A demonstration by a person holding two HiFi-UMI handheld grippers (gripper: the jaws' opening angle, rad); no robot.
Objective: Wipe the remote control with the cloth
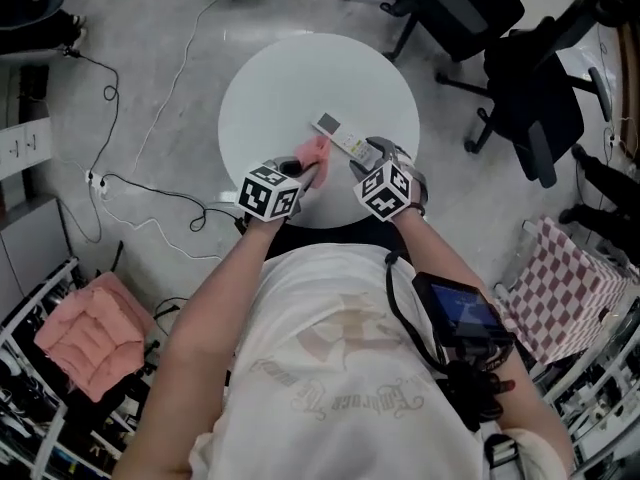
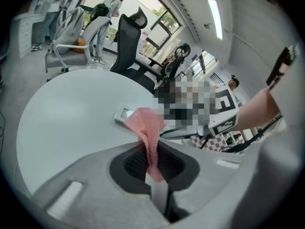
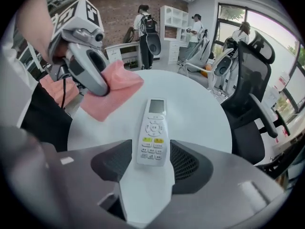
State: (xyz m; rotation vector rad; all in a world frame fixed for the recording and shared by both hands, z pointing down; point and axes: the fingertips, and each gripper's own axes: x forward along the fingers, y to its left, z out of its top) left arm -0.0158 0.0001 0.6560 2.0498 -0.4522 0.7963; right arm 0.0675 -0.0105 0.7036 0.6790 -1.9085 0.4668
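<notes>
A white remote control (image 1: 342,139) lies on the round white table (image 1: 290,78) near its front edge. In the right gripper view the near end of the remote (image 3: 152,131) lies between the jaws of my right gripper (image 3: 151,161), with a thin gap on each side. My left gripper (image 2: 153,163) is shut on a pink cloth (image 2: 148,128), which hangs out ahead of its jaws. The cloth (image 1: 316,152) sits just left of the remote, by its far half. In the left gripper view only the remote's screen end (image 2: 125,113) shows past the cloth.
Black office chairs (image 1: 530,98) stand right of the table. Cables (image 1: 130,183) run over the floor at the left. A pink cushion (image 1: 92,333) lies at lower left, a checkered cloth (image 1: 565,288) at lower right. People stand far back in the room.
</notes>
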